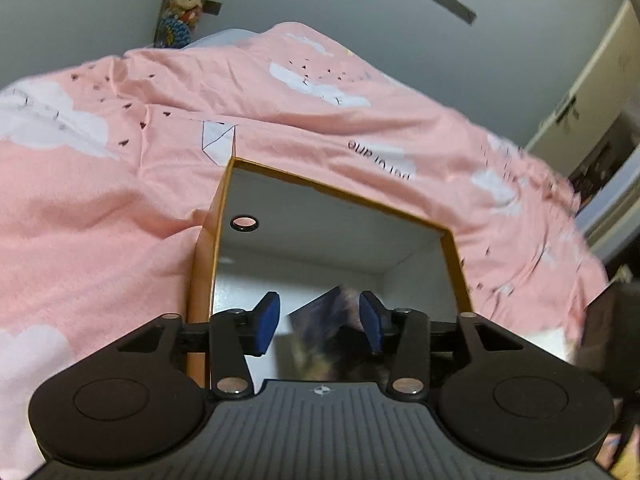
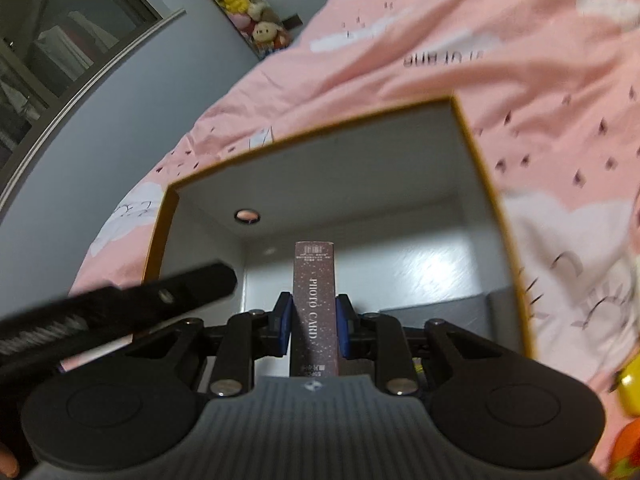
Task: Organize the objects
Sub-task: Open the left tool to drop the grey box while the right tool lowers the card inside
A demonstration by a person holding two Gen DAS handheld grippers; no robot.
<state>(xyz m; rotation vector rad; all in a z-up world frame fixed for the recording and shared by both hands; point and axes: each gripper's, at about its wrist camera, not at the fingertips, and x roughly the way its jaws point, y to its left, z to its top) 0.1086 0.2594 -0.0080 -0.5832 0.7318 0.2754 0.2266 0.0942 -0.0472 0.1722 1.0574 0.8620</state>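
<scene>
An open orange-edged storage box with white inside walls (image 1: 456, 264) (image 2: 472, 152) sits on a pink bed cover. My right gripper (image 2: 314, 328) is shut on a dark sparkly "PHOTO CARD" box (image 2: 314, 292), held upright over the box's opening. My left gripper (image 1: 318, 320) is open above the same box, with a dark printed item (image 1: 328, 332) lying below between its blue pads (image 1: 266, 320). The left gripper's black finger (image 2: 160, 292) crosses the right wrist view at the left.
The pink cloud-print bed cover (image 1: 120, 184) (image 2: 540, 60) surrounds the box. Plush toys (image 1: 182, 4) (image 2: 248, 4) hang on the grey wall. A grey flat item (image 2: 440, 312) lies in the box. Yellow and orange things (image 2: 628, 384) sit at the right edge.
</scene>
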